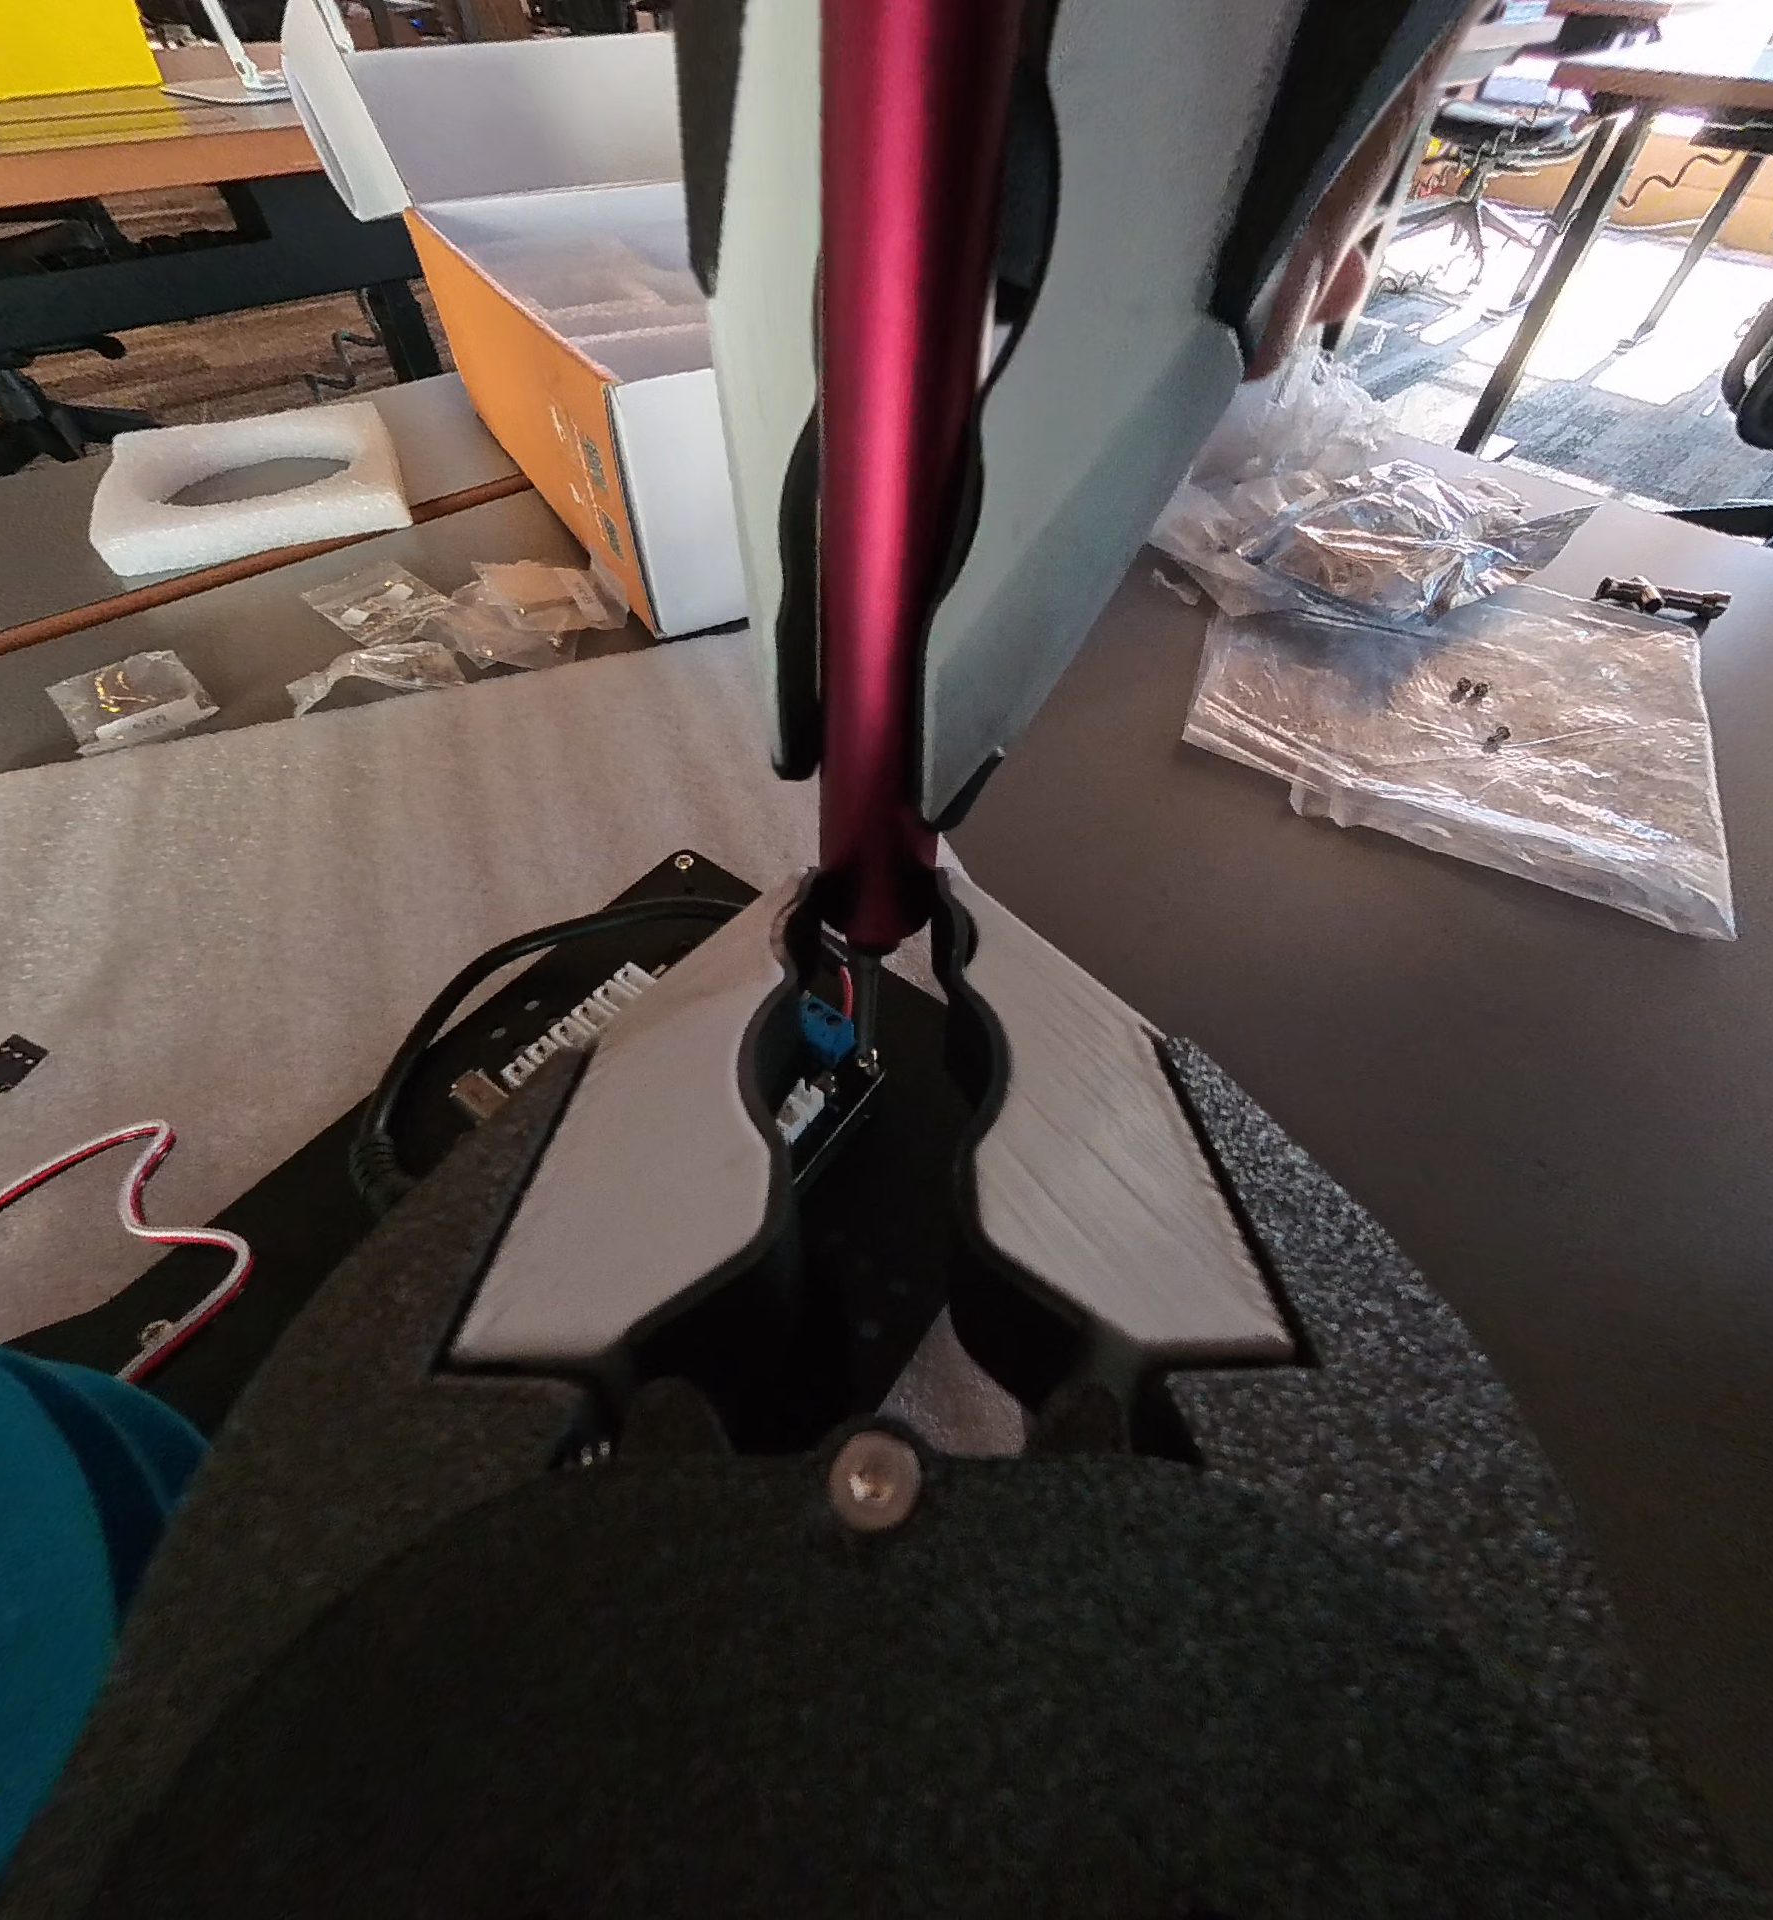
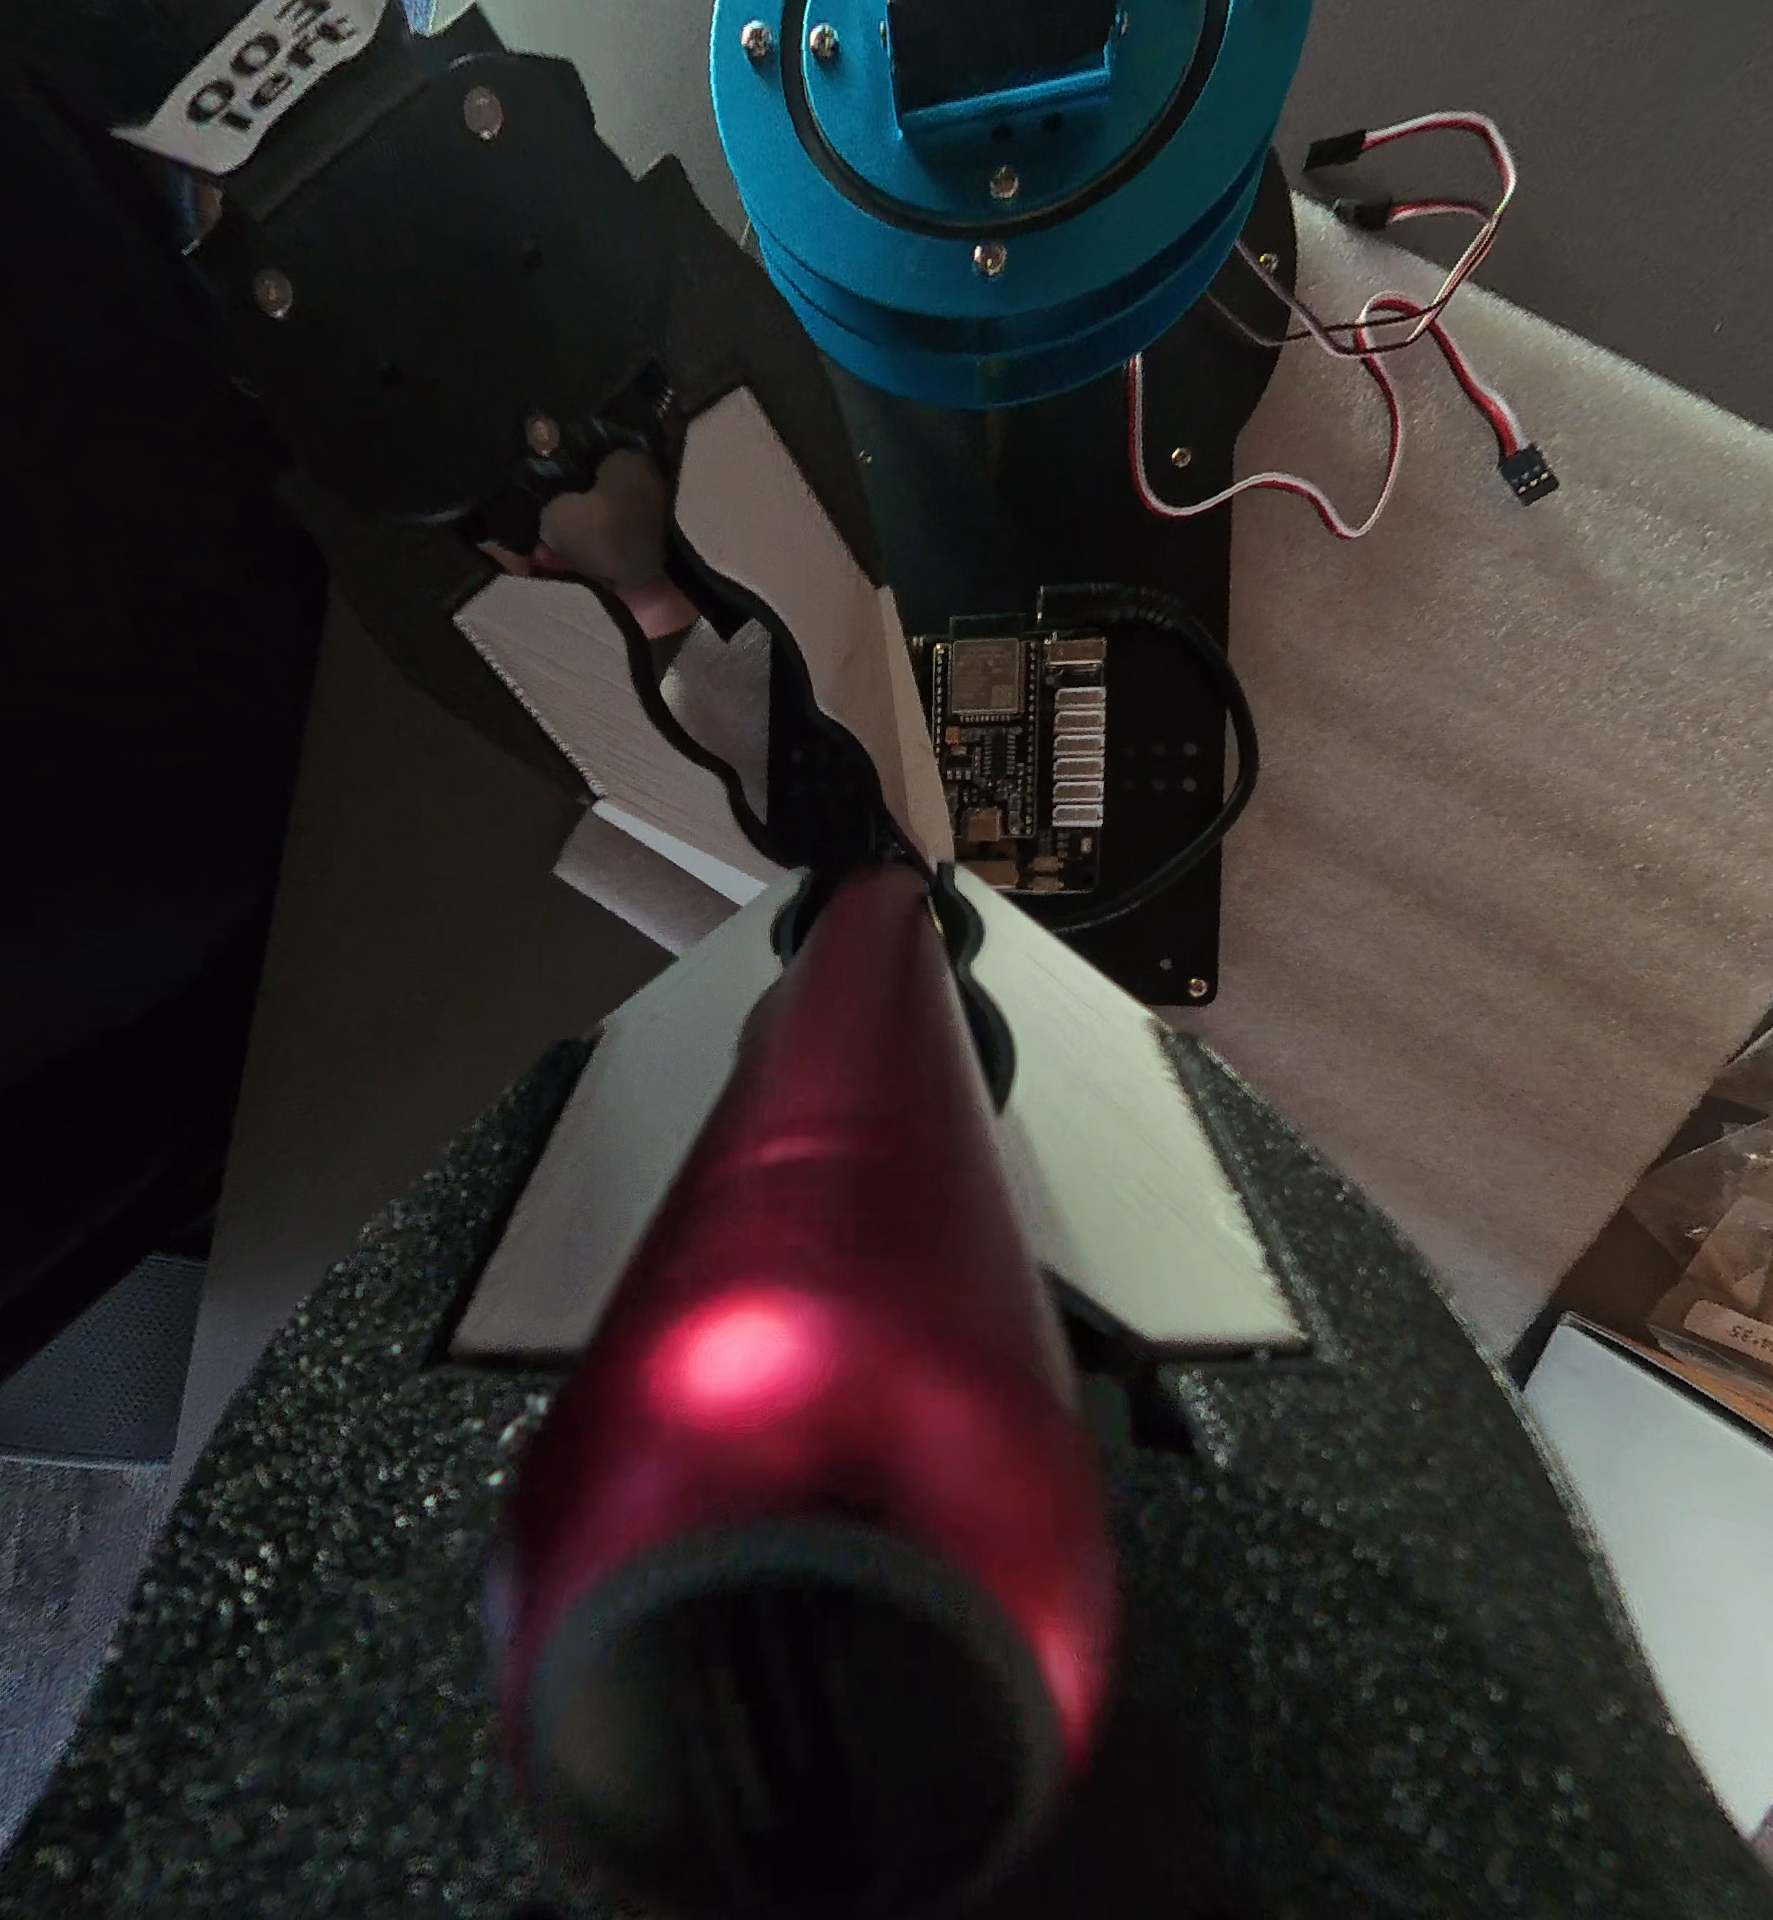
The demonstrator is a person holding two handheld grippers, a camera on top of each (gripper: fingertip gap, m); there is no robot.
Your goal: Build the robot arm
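My right gripper point(image 1: 877, 800) comes down from above, shut on a red screwdriver point(image 1: 877, 468); the right wrist view looks down its handle point(image 2: 840, 1351). The bit stands on a screw point(image 1: 866, 1062) of a small board with a blue terminal block point(image 1: 825, 1029). My left gripper point(image 1: 871, 914) is closed around the screwdriver's lower end; it also shows in the right wrist view point(image 2: 887, 847). The board sits on a black plate point(image 2: 1173, 790) that carries a circuit board point(image 2: 1007, 748) and a blue round part point(image 2: 965, 291).
The plate lies on a white foam sheet point(image 1: 290, 935), with red-white wires point(image 2: 1381, 343) beside it. An open orange and white box point(image 1: 549, 395), a foam block point(image 1: 248, 488) and small parts bags point(image 1: 425, 623) lie behind. A plastic bag with loose screws point(image 1: 1464, 748) lies to the right. Only a small space, under 4 cm, lies between the two pairs of fingers.
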